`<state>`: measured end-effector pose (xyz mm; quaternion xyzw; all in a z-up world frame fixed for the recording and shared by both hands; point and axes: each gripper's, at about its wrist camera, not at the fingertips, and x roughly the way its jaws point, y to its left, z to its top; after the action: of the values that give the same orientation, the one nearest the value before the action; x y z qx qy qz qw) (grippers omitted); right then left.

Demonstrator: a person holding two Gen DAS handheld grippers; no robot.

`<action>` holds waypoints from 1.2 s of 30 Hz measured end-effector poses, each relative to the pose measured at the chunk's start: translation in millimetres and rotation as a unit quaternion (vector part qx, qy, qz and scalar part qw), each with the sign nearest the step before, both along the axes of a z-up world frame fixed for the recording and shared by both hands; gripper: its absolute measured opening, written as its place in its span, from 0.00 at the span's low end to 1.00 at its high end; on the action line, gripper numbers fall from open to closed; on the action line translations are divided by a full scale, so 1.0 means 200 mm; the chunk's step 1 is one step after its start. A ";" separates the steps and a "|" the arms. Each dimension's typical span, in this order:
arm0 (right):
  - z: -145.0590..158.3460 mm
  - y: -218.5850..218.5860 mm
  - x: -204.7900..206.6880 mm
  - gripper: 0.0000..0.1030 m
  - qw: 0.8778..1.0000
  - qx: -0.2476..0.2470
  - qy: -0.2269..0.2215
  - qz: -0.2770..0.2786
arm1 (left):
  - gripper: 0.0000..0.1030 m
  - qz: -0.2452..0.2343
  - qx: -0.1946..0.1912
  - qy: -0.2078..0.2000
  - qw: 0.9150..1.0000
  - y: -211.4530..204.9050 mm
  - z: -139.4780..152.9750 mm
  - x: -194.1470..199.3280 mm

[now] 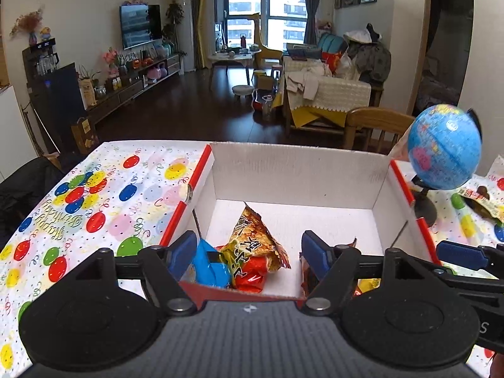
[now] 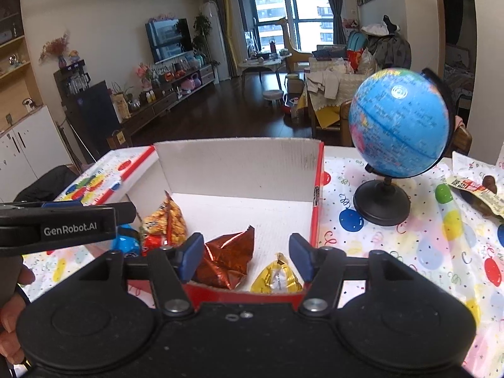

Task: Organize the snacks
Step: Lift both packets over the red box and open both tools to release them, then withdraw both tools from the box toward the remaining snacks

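A white cardboard box with red edges (image 1: pixel 296 170) (image 2: pixel 239 170) stands open on the balloon-print tablecloth. Inside lie several snack packs: a brown-orange bag (image 1: pixel 252 239) (image 2: pixel 167 217), a blue pack (image 1: pixel 209 266) (image 2: pixel 126 242), a red pack (image 1: pixel 250 275), a red foil bag (image 2: pixel 226 258) and a yellow pack (image 2: pixel 275 275). My left gripper (image 1: pixel 249 253) is open and empty above the box's near edge. My right gripper (image 2: pixel 245 258) is open and empty over the near right part of the box. One more snack pack (image 2: pixel 472 189) (image 1: pixel 478 200) lies on the table at far right.
A blue globe on a black stand (image 2: pixel 397 129) (image 1: pixel 444 148) stands right of the box. The left gripper's side (image 2: pixel 63 226) shows in the right wrist view, and the right gripper's finger (image 1: pixel 460 255) in the left wrist view. A wooden chair (image 1: pixel 375 126) stands behind the table.
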<state>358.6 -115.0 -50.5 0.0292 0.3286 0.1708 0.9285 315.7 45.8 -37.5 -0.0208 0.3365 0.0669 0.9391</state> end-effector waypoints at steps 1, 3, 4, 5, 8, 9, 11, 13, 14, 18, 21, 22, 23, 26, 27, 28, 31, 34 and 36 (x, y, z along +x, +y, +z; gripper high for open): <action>0.01 0.00 -0.02 0.61 1.000 0.001 -0.002 0.000 | 0.71 -0.001 -0.003 -0.002 1.000 0.00 0.01 -0.02; 0.04 -0.02 -0.07 0.62 1.000 0.004 -0.006 0.001 | 0.71 0.000 -0.005 -0.005 1.000 0.00 0.04 -0.06; 0.04 -0.02 -0.08 0.62 1.000 0.005 -0.008 0.002 | 0.71 -0.001 -0.006 -0.007 1.000 0.00 0.05 -0.08; 0.06 -0.02 -0.10 0.62 1.000 0.005 -0.010 0.003 | 0.71 -0.003 -0.007 -0.008 1.000 0.00 0.06 -0.11; 0.08 -0.03 -0.16 0.64 1.000 0.006 -0.014 0.006 | 0.71 -0.004 -0.008 -0.012 1.000 -0.01 0.09 -0.17; 0.09 -0.03 -0.18 0.65 1.000 0.007 -0.016 0.008 | 0.71 -0.006 -0.009 -0.014 1.000 -0.02 0.10 -0.20; 0.11 -0.04 -0.21 0.66 1.000 0.007 -0.020 0.010 | 0.71 -0.008 -0.009 -0.018 1.000 -0.02 0.12 -0.24; 0.13 -0.04 -0.25 0.71 1.000 0.009 -0.024 0.012 | 0.71 -0.010 -0.011 -0.021 1.000 -0.03 0.14 -0.29; 0.14 -0.05 -0.26 0.73 1.000 0.009 -0.025 0.011 | 0.71 -0.011 -0.012 -0.021 1.000 -0.03 0.15 -0.31; 0.15 -0.07 -0.33 0.78 0.999 0.012 -0.028 0.016 | 0.71 -0.016 -0.017 -0.018 1.000 -0.04 0.16 -0.40; 0.16 -0.08 -0.38 0.81 0.999 0.016 -0.025 0.021 | 0.71 -0.019 -0.017 -0.019 0.999 -0.04 0.17 -0.47; 0.16 -0.08 -0.39 0.83 0.999 0.017 -0.024 0.022 | 0.71 -0.016 -0.018 -0.018 1.000 -0.04 0.17 -0.49; 0.16 -0.09 -0.41 0.84 0.999 0.018 -0.024 0.022 | 0.71 -0.014 -0.019 -0.016 1.000 -0.04 0.17 -0.51; 0.15 -0.10 -0.45 0.84 0.999 0.022 -0.021 0.028 | 0.71 -0.016 -0.026 -0.014 0.999 -0.04 0.17 -0.58; 0.15 -0.10 -0.47 0.84 0.999 0.023 -0.020 0.030 | 0.71 -0.017 -0.027 -0.014 0.999 -0.04 0.16 -0.60; 0.15 -0.11 -0.49 0.84 0.999 0.023 -0.019 0.032 | 0.71 -0.018 -0.029 -0.014 0.999 -0.04 0.16 -0.62; 0.13 -0.13 -0.53 0.85 0.999 0.024 -0.014 0.038 | 0.72 -0.022 -0.037 -0.010 0.999 -0.04 0.15 -0.68; 0.10 -0.14 -0.58 0.92 0.999 0.023 -0.008 0.043 | 0.77 -0.025 -0.043 -0.006 0.999 -0.03 0.12 -0.73; 0.07 -0.14 -0.62 0.92 0.999 0.024 -0.005 0.047 | 0.79 -0.019 -0.048 -0.007 0.999 -0.02 0.09 -0.77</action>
<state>235.2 -143.8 -37.4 0.0352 0.3206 0.2221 0.9201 162.0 41.3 -18.8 -0.0603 0.3329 0.0328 0.9405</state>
